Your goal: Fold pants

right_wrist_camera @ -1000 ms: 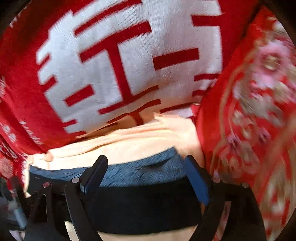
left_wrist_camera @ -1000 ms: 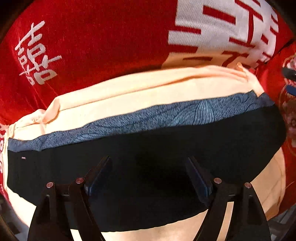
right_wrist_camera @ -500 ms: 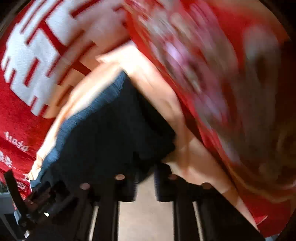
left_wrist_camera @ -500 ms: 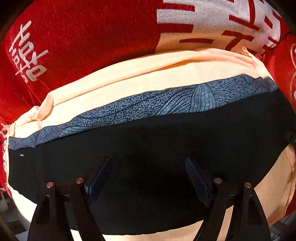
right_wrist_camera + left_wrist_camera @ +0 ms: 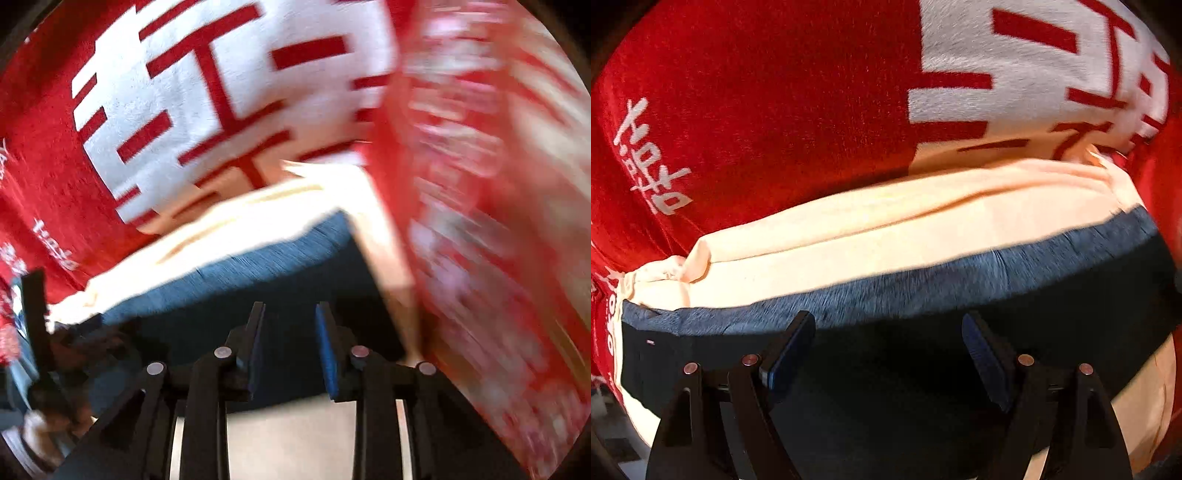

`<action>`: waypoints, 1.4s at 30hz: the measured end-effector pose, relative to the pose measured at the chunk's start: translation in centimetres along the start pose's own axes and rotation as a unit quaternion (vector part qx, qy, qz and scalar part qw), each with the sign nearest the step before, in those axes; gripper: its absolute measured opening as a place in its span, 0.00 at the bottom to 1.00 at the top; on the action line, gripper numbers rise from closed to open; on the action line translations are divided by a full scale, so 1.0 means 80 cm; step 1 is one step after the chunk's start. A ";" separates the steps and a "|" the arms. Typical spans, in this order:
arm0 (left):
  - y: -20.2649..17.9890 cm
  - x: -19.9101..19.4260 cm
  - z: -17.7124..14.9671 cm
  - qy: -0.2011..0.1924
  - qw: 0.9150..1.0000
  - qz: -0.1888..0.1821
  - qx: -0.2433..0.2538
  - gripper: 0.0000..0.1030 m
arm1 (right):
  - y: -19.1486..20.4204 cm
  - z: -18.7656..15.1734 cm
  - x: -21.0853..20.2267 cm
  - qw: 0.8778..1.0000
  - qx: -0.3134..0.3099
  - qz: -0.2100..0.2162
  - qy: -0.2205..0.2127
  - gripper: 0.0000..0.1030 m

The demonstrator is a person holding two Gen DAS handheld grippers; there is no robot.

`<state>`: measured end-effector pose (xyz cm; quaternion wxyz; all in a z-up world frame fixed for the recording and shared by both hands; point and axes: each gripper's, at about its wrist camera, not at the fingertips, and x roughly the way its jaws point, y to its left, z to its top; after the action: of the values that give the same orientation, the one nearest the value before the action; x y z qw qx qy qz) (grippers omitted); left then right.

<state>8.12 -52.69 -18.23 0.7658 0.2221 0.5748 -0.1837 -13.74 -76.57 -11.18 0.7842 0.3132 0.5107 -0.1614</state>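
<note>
The pants point(image 5: 886, 229) lie folded on a red blanket: pale peach cloth with a grey-blue patterned band point(image 5: 923, 284) and a black part nearest me. My left gripper point(image 5: 886, 354) is open and empty, its fingers spread wide just over the black part. In the right wrist view the same pants point(image 5: 258, 221) show at their right end, blurred. My right gripper point(image 5: 288, 347) hovers over the dark cloth with its jaws partly apart and nothing between them.
The red blanket point(image 5: 757, 110) with large white characters covers the surface behind the pants. A red flowered cloth point(image 5: 480, 221) rises at the right. The other gripper shows dark at the far left point(image 5: 37, 332) of the right wrist view.
My right gripper was open, shut over the pants' right end half a second ago, and now stands partly open again, swung back. My left gripper stayed open and drew back slightly.
</note>
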 end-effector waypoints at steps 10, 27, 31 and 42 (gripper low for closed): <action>0.030 0.057 0.021 0.003 0.999 0.021 -0.045 0.87 | -0.008 0.056 0.070 0.999 0.003 -0.054 0.003 0.28; 0.182 -0.017 -0.113 0.045 0.995 0.029 -0.084 0.87 | 0.060 -0.107 -0.015 0.996 0.042 0.010 0.081 0.57; 0.222 -0.022 -0.151 0.058 0.994 0.028 -0.091 0.87 | 0.109 -0.155 0.002 0.993 0.038 0.045 0.101 0.57; 0.416 -0.002 -0.183 0.031 0.994 0.057 -0.086 0.87 | 0.297 -0.268 0.072 0.959 0.090 0.211 0.165 0.57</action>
<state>14.26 -16.86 -17.30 0.7728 0.1938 0.5986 -0.0830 -12.68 -44.23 -14.69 0.6739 0.5057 0.5384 0.0163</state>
